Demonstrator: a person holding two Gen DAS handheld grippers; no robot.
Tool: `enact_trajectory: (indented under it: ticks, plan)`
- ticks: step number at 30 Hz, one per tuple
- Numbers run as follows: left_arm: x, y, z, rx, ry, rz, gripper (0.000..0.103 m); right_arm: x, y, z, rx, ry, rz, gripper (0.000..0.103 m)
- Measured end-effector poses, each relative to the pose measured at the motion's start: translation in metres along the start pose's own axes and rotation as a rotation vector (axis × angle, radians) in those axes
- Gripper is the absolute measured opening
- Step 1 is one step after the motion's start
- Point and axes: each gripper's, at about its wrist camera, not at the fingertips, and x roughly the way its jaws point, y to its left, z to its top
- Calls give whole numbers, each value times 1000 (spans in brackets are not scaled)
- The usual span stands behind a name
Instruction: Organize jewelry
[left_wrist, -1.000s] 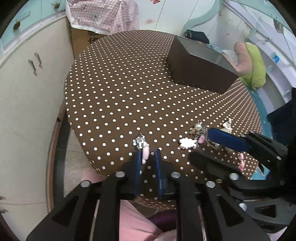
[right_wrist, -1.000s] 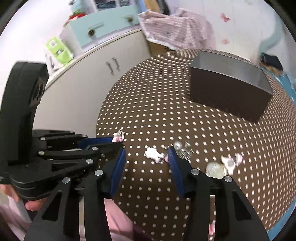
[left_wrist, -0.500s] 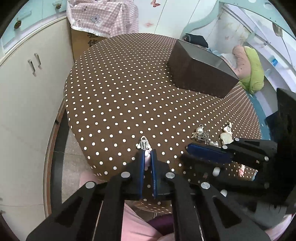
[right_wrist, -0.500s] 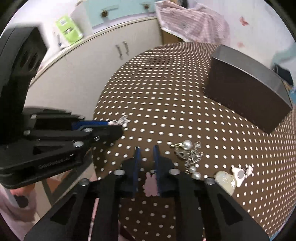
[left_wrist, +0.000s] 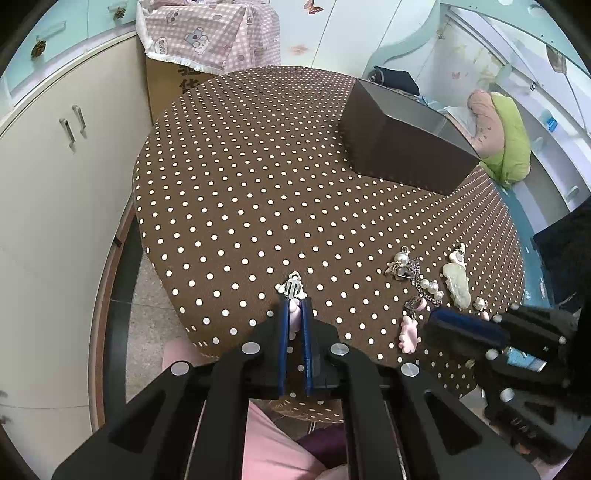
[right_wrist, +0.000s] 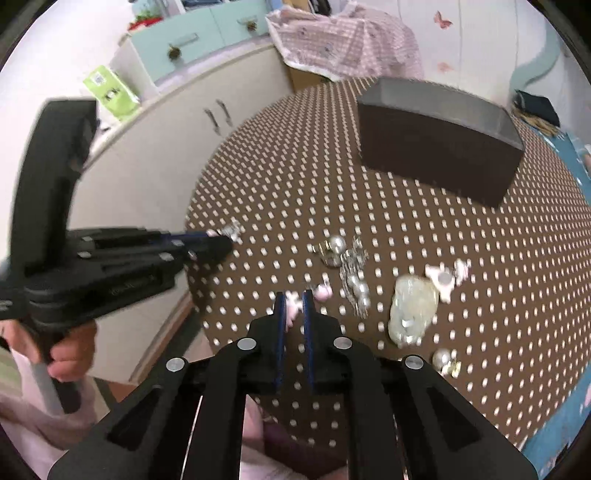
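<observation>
My left gripper (left_wrist: 294, 308) is shut on a pink charm with a silver clasp (left_wrist: 291, 288), held at the near edge of the polka-dot table (left_wrist: 258, 177). My right gripper (right_wrist: 293, 301) is shut on a pink bunny charm (right_wrist: 293, 308), which in the left wrist view (left_wrist: 408, 330) hangs at its blue fingertips. Loose jewelry lies on the cloth: a pearl and chain piece (left_wrist: 415, 278), (right_wrist: 351, 266), a pale jade pendant (left_wrist: 458, 284), (right_wrist: 412, 306) and a pink-white clip (right_wrist: 445, 277). The dark brown box (left_wrist: 402, 144), (right_wrist: 439, 147) stands at the far side.
Cream cabinets (left_wrist: 55, 166) stand left of the table. A box draped in pink checked cloth (left_wrist: 207, 33) is behind it. A single pearl earring (right_wrist: 443, 358) lies near the front edge. A bed with green and pink pillows (left_wrist: 502, 133) is at the right.
My right gripper closed from wide open onto the pink bunny charm and lifted it. My left gripper closed tight on its charm and holds it.
</observation>
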Motion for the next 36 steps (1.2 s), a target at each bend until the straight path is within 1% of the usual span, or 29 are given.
enact_trajectory:
  ticks: [1,2,4,6,9,12,13,14,16,18,22,27,36]
  plan:
    - [0,0,0,1,-1,0,6,2,-1,-2,13,15,0,24]
    - [0,0,0,1,-1,1,6,6,1,-4,25,21,-6,46]
    - [0,1,-1,0,0,-1,6,2,0,-7,53,3,7,59]
    - [0,2,-1,-1,0,-4,6,1,2,-9,48,-7,16,59]
    - [0,1,-1,0,0,-3,6,8,5,-7,17,-2,-5,56]
    - [0,1,0,-2,0,-3,6,11,11,-6,-20,-35,-45,38]
    - [0,1,0,-2,0,-2,6,11,9,-5,-19,-42,-63,25]
    - [0,1,0,-2,0,0,6,11,6,-3,-18,-41,-79,17]
    - [1,0,1,0,3,-6,6,9,-1,-3,2,-30,-50,17]
    - [2,-2,1,1,4,-5,6,6,-5,-2,25,-27,-55,17]
    - [1,-8,5,7,0,-11,6,-1,-14,0,68,-55,-40,17]
    - [-4,-17,11,26,-15,-14,6,-16,-24,3,93,-95,-54,17]
    - [-13,-37,27,56,-56,-30,6,-38,-43,25,124,-177,-89,17]
